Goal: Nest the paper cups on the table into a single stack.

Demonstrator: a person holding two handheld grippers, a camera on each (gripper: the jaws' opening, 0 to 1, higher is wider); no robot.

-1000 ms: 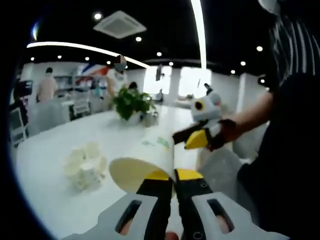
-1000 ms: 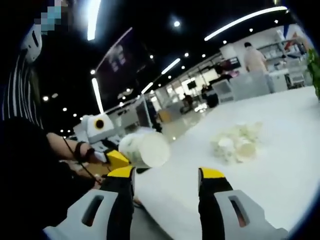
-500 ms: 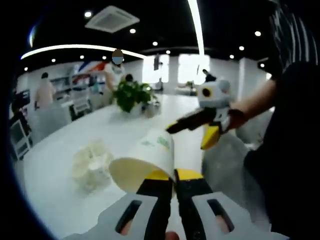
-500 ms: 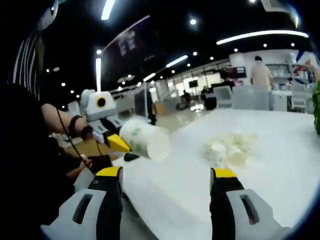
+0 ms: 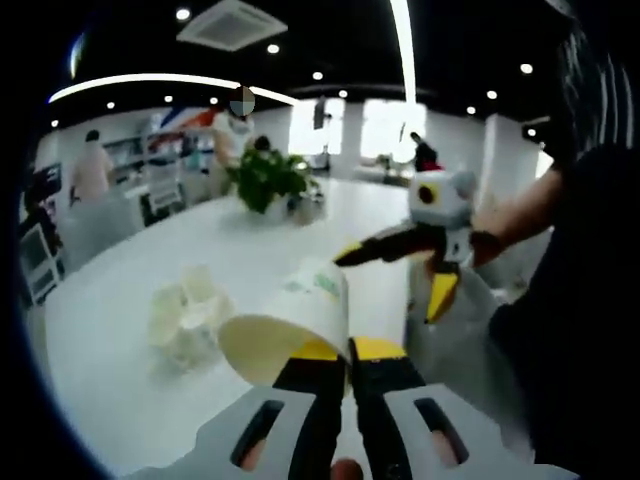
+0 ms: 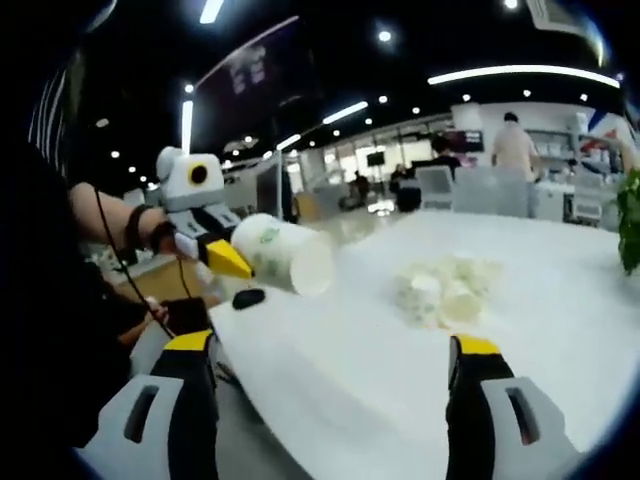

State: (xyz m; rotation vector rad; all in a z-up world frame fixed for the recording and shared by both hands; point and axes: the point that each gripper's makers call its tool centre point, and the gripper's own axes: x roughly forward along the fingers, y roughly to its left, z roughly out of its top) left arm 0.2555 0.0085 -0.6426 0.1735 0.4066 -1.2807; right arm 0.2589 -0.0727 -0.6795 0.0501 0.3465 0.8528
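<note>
My left gripper (image 5: 348, 351) is shut on the rim of a white paper cup (image 5: 285, 327) with a green print, held on its side above the white table (image 5: 120, 390). In the right gripper view that cup (image 6: 280, 255) and the left gripper (image 6: 222, 258) show at the left. A pile of several white paper cups (image 5: 185, 313) lies on the table, also the pile (image 6: 440, 290) ahead of the right gripper. My right gripper (image 6: 330, 355) stands open and wide, with nothing between its jaws; it shows as the right gripper (image 5: 405, 270) in the left gripper view.
A potted green plant (image 5: 265, 185) stands at the far end of the table. The person's arm (image 5: 520, 215) and dark clothes fill the right side. People (image 5: 92, 170) stand by shelves in the background. A small dark object (image 6: 249, 297) lies near the table's edge.
My right gripper's jaws have opened wider. The left gripper keeps its hold on the cup; both views have shifted a little with the hands.
</note>
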